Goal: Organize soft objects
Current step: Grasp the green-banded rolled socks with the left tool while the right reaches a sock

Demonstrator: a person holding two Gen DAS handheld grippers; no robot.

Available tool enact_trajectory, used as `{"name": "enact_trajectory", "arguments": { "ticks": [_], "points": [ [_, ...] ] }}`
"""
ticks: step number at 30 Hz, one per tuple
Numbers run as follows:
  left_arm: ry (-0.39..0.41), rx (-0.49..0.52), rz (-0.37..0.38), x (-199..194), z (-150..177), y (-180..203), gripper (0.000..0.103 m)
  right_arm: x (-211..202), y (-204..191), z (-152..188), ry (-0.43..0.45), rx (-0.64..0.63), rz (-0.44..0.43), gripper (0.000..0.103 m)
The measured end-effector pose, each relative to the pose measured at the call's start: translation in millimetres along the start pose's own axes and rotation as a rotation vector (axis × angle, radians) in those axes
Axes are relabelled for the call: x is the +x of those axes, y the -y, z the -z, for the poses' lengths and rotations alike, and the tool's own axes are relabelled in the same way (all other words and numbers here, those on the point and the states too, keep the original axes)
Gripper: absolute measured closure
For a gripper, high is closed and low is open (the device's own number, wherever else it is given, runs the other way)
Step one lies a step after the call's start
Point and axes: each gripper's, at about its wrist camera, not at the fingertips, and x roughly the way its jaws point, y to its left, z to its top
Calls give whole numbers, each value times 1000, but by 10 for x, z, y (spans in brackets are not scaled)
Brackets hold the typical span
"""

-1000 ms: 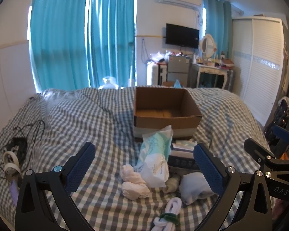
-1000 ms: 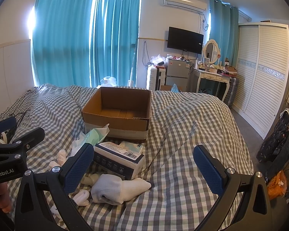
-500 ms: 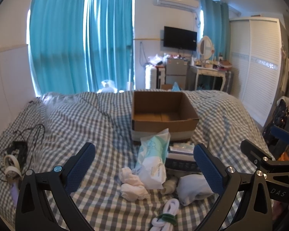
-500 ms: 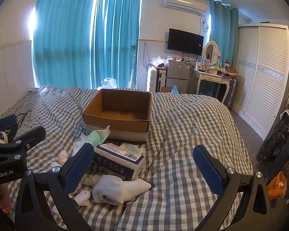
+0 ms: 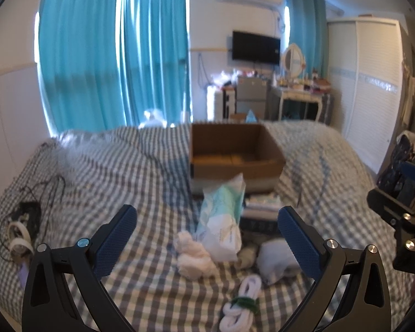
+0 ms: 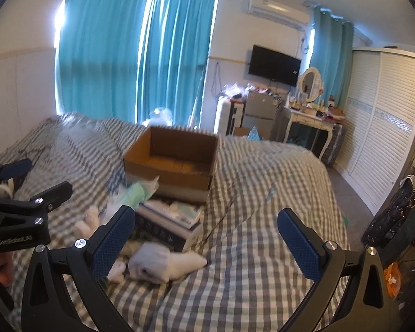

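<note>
An open cardboard box sits on the checked bed. In front of it lie a green-white wipes pack, a dark tissue box, white balled socks, a grey-white sock and a white cord bundle tied with green. My left gripper is open and empty above the socks. My right gripper is open and empty, above the bed to the right of the pile.
A black cable and white headphones lie at the bed's left edge. Teal curtains, a wall TV, a dressing table and a white wardrobe stand beyond. A dark bag is by the bed's right side.
Both grippers have tilted and shifted slightly; the view is blurred with motion. The right view has turned a little, so the box sits more central. Nothing was taken hold of.
</note>
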Motion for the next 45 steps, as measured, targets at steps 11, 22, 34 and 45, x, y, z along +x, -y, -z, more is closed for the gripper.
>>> {"name": "enact_trajectory", "arguments": {
  "ticks": [11, 22, 34, 45],
  "points": [
    [-259, 11, 66, 595, 775, 173, 2, 577, -61, 580, -190, -30, -38, 0],
    [-384, 42, 233, 669, 1104, 371, 61, 824, -49, 744, -251, -11, -48, 0],
    [-308, 31, 224, 482, 855, 286, 74, 895, -149, 709, -250, -33, -86, 0],
    [-250, -27, 117, 607, 584, -59, 74, 1317, -618, 667, -322, -170, -213, 0]
  ]
}}
